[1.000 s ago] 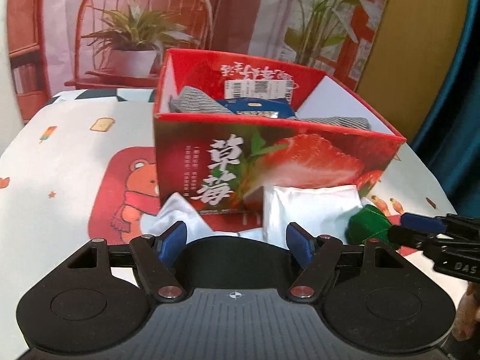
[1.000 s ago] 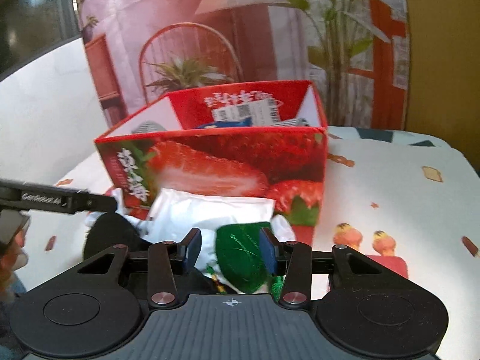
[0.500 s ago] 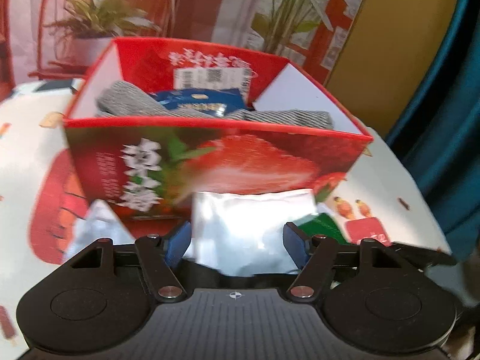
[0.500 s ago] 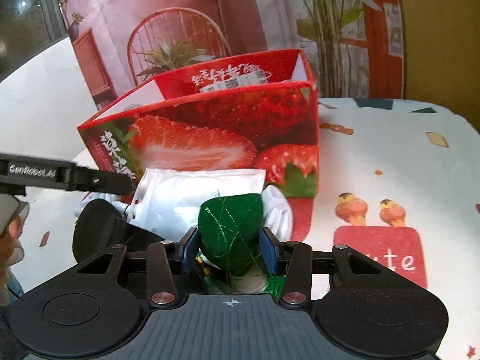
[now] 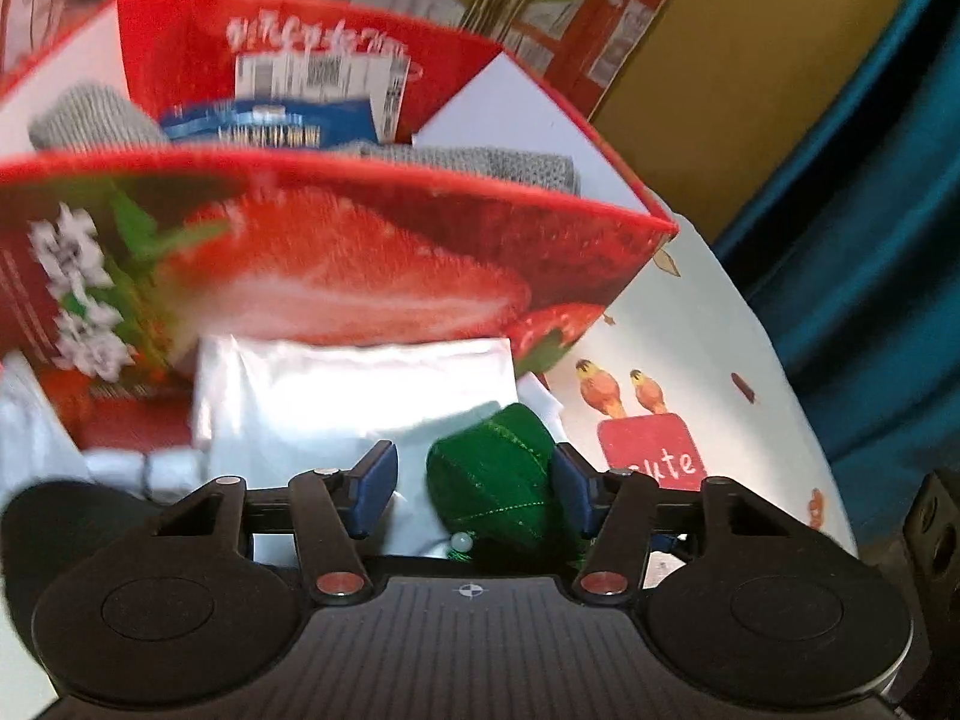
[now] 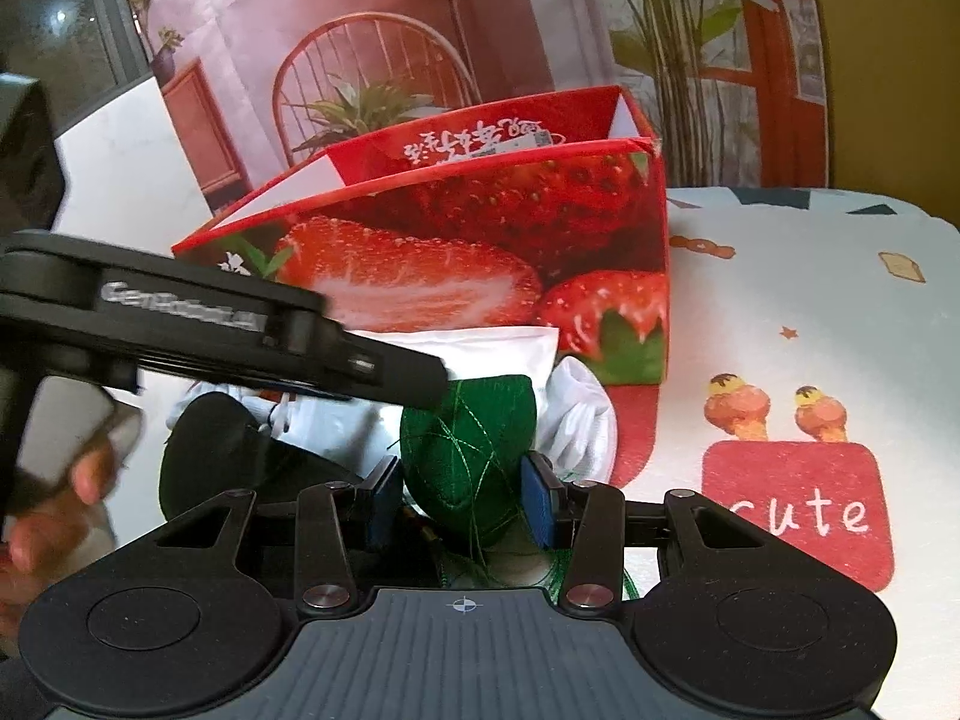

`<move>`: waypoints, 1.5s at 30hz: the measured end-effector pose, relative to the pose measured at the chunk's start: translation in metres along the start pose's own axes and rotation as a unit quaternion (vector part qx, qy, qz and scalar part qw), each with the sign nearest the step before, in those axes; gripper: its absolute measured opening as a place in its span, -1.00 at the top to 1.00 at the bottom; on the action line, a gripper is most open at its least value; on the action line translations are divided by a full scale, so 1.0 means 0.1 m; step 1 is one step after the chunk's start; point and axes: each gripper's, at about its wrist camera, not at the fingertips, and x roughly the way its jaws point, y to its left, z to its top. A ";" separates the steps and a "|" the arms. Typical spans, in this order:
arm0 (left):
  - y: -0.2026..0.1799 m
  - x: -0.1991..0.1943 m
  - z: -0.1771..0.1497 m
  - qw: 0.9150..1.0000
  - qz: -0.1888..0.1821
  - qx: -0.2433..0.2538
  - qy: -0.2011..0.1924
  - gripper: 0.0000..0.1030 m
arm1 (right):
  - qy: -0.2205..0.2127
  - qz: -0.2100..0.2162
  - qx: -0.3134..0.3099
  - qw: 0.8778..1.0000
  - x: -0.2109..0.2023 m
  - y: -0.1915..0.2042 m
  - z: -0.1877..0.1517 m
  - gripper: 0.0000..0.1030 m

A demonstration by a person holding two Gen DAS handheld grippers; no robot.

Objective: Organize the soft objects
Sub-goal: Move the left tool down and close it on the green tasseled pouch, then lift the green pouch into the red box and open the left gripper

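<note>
A green felt piece [image 6: 468,438] with glitter thread stands upright in front of the red strawberry box [image 6: 480,240], and my right gripper [image 6: 462,504] is shut on it. My left gripper [image 5: 474,489] has come around the same green felt piece [image 5: 492,480] from the left, and its jaws are closing. The right pad [image 5: 570,489] is at the felt, while a gap remains at the left pad. In the right wrist view the left gripper [image 6: 420,387] crosses from the left, its tip over the felt's top.
A white foil pouch [image 5: 360,384] and white cloth [image 6: 582,414] lie against the box front. A black round soft thing [image 6: 204,450] sits at the left. Grey knitted items [image 5: 90,114] and a blue packet [image 5: 270,126] lie inside the box. The printed tablecloth [image 6: 810,300] stretches to the right.
My left gripper has swung right, from the white pouch to around the green felt piece, with its jaws narrower. My right gripper has sunk a little, still gripping the felt.
</note>
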 end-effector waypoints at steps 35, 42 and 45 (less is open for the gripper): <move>-0.47 -1.12 1.55 0.967 -0.060 0.058 -0.240 0.18 | -0.169 0.048 -0.146 0.974 -0.45 0.23 2.13 0.26; -0.38 -0.84 1.78 0.975 -0.041 0.046 -0.215 0.18 | -0.155 0.046 -0.155 0.975 -0.06 0.11 2.43 0.25; -0.26 -0.64 1.82 0.980 -0.036 0.040 -0.192 0.18 | -0.136 0.047 -0.150 0.978 0.16 0.01 2.39 0.25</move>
